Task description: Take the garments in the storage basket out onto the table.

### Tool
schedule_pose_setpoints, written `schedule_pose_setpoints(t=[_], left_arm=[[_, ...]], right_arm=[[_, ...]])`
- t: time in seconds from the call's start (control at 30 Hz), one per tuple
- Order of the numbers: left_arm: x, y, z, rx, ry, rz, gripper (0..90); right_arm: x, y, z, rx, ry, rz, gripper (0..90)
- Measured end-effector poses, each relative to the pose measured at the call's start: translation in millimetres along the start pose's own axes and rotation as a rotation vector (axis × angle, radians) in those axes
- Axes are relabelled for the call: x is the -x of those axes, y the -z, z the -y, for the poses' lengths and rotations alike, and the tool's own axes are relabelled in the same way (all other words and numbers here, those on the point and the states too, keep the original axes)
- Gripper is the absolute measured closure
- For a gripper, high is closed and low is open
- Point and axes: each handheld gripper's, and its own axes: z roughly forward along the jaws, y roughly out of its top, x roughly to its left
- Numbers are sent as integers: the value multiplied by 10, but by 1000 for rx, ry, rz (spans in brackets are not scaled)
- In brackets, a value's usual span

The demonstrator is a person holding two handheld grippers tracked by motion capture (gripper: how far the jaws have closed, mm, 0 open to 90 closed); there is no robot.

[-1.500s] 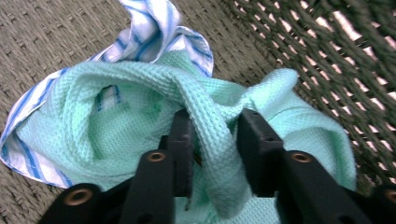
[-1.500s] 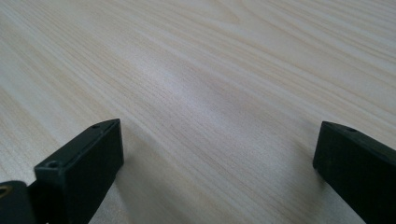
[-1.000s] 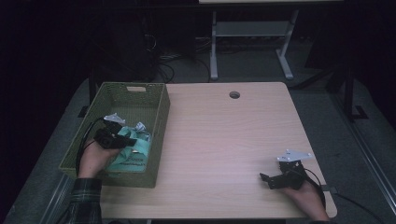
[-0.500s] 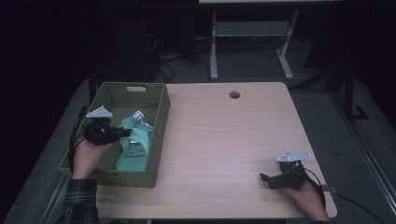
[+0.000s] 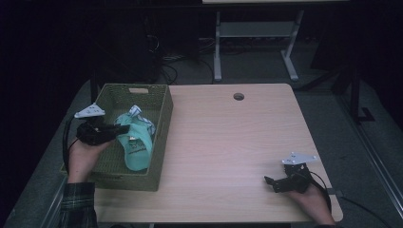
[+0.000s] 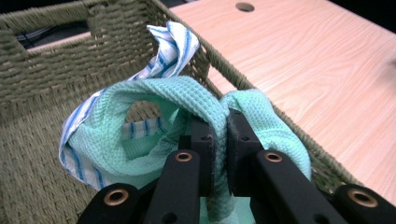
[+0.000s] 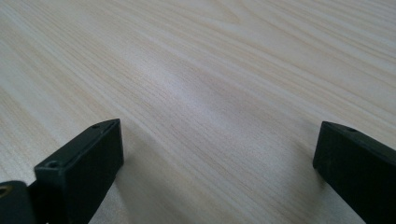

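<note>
A mint-green towel (image 5: 137, 145) hangs inside the woven olive basket (image 5: 161, 114) at the table's left edge. My left gripper (image 5: 122, 128) is shut on a fold of that mint-green towel (image 6: 187, 95), holding it lifted above the basket floor. A white cloth with blue stripes (image 6: 173, 46) lies bunched behind and under it against the basket wall (image 6: 56, 60); the same striped cloth (image 5: 135, 111) peeks out near the far side. My right gripper (image 5: 270, 182) rests low over the bare wood at the front right, open, nothing between its fingers (image 7: 84, 163).
The light wooden table (image 5: 228, 137) has a round cable hole (image 5: 238, 96) near its far edge. A white desk frame (image 5: 252, 33) and cables stand on the dark floor beyond. The person's plaid sleeve (image 5: 78, 206) comes in at the bottom left.
My left gripper has risen and drawn back toward the basket's left side, pulling the mint-green towel up with it. The right gripper has stayed where it was.
</note>
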Motion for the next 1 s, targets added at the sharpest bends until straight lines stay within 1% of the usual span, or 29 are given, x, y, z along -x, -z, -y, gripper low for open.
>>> schedule_pose_setpoints(t=[0.13,0.27,0.4,0.43,0.5,0.57,0.67,0.73,0.9,0.97,1.0], left_arm=[[-10,62,-62,18,-5,11,832],[-26,152,-154,52,-6,26,832],[-24,195,-210,62,-8,31,832],[-20,229,-253,72,-14,40,832],[-8,254,-289,85,-14,46,832],[1,276,-320,88,-19,52,832],[18,290,-352,97,-21,60,832],[36,299,-386,107,-25,75,832],[79,296,-454,112,-30,84,832],[106,294,-498,113,-44,91,832],[106,294,-498,113,-44,91,832]], right_arm=[[0,0,0,0,0,0,15],[0,0,0,0,0,0,15],[1,0,0,0,0,0,15],[1,0,0,0,0,0,15],[1,0,0,0,0,0,15],[0,0,0,0,0,0,15],[1,0,0,0,1,0,15],[2,0,0,0,2,0,15],[0,0,0,1,0,0,15],[0,0,0,1,0,0,15],[0,0,0,1,0,0,15]])
